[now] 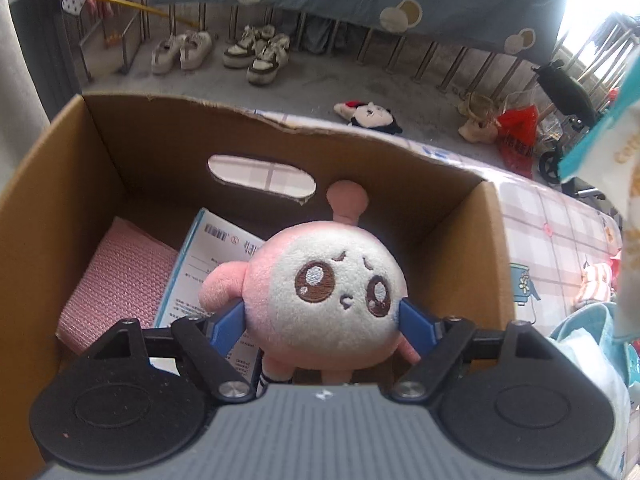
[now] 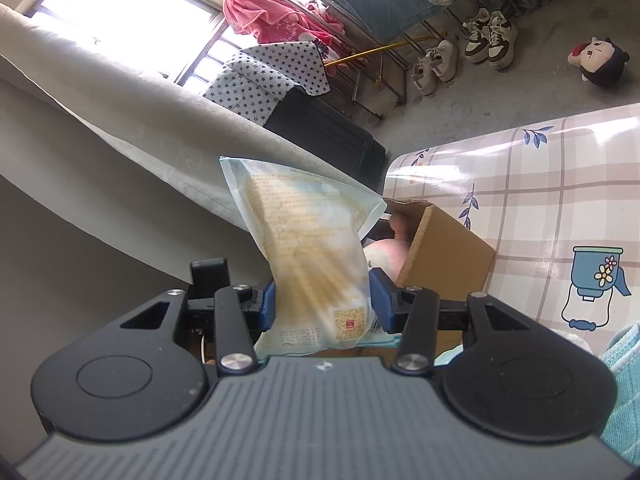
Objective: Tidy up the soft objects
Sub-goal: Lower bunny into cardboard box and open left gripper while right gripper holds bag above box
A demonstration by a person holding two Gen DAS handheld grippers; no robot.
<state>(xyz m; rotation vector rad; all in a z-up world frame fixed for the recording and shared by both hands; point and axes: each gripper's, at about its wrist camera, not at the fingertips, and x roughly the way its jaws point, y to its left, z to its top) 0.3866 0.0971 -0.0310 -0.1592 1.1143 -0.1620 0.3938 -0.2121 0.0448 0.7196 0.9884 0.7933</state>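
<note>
A round pink and white plush toy (image 1: 332, 292) with an embroidered face hangs over the open cardboard box (image 1: 440, 184), with my left gripper (image 1: 320, 318) shut on its sides. Inside the box lie a pink cloth (image 1: 116, 280) and a printed blue and white sheet (image 1: 208, 264). My right gripper (image 2: 322, 304) is shut on a soft translucent packet (image 2: 308, 240) with a pale yellow filling, held upright to the left of the box (image 2: 444, 248). The pink plush (image 2: 386, 258) shows just behind that packet. The packet's edge (image 1: 608, 128) appears at the right of the left wrist view.
The box stands on a table with a checked cloth (image 2: 540, 200). A black-haired doll (image 1: 372, 114) lies on the concrete floor beyond, near two pairs of shoes (image 1: 256, 54). A teal cloth item (image 2: 624, 380) sits at the table's near right. A beige fabric mass (image 2: 120, 120) fills the left.
</note>
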